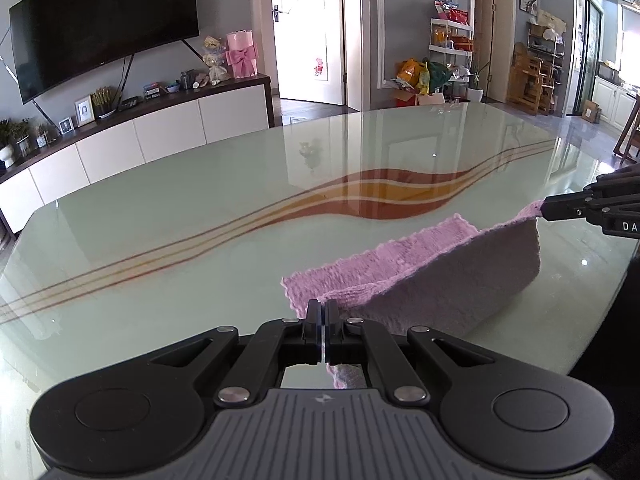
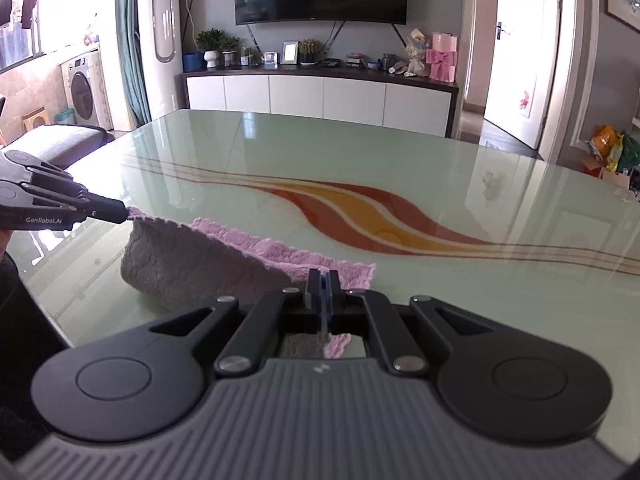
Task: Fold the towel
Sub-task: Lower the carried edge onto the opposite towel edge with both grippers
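A towel (image 1: pixel 440 276), pink on one face and grey on the other, hangs lifted off the glass table between both grippers. My left gripper (image 1: pixel 322 308) is shut on one near corner of it; a scrap of the pink edge shows behind its fingers. In the right wrist view the towel (image 2: pixel 208 264) sags in a fold, grey side towards me, and my right gripper (image 2: pixel 323 280) is shut on the other near corner. Each gripper shows in the other's view: the right one (image 1: pixel 546 210) at the right edge, the left one (image 2: pixel 124 213) at the left edge, both pinching the raised towel edge.
The glossy pale-green table (image 1: pixel 200 216) has orange and brown wavy stripes across its middle. Behind it stand a white sideboard (image 2: pixel 320 94) with a TV above, a doorway, and shelves with bags at the right. A chair (image 2: pixel 60 144) stands off the table's far left corner.
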The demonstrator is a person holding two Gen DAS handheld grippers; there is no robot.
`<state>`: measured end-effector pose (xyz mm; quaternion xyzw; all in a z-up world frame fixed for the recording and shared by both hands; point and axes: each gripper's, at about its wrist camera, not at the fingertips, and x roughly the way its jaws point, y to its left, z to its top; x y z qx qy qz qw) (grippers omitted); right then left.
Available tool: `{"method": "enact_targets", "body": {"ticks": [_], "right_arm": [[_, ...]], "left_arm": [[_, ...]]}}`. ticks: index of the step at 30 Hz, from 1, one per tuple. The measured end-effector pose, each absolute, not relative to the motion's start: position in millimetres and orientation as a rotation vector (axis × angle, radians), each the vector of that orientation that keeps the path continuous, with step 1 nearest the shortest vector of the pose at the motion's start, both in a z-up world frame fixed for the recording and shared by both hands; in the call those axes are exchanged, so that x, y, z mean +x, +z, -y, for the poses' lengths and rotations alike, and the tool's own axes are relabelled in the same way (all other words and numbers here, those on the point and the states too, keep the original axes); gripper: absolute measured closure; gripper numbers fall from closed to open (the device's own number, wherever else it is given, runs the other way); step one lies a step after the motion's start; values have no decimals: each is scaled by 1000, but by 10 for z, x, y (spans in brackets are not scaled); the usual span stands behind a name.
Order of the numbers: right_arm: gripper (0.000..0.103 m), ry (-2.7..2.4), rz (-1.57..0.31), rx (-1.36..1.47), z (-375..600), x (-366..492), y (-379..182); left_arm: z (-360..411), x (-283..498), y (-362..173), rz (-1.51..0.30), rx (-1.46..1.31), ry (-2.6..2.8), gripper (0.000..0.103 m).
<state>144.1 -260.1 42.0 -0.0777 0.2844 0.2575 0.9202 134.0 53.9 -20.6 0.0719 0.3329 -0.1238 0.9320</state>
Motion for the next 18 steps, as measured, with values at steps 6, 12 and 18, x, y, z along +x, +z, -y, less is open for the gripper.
{"method": "enact_targets", "body": {"ticks": [6, 12, 18], "right_arm": [[101, 502, -587, -150, 2566, 1603, 391], [101, 486, -625, -165, 2501, 1802, 263], [101, 481, -671, -169, 2438, 1922, 130]], "left_arm": [[-479, 1571, -183, -682, 166, -243, 102], [-439, 1743, -270, -716, 177, -240, 102], [-458, 1852, -415, -752, 181, -233, 102]]}}
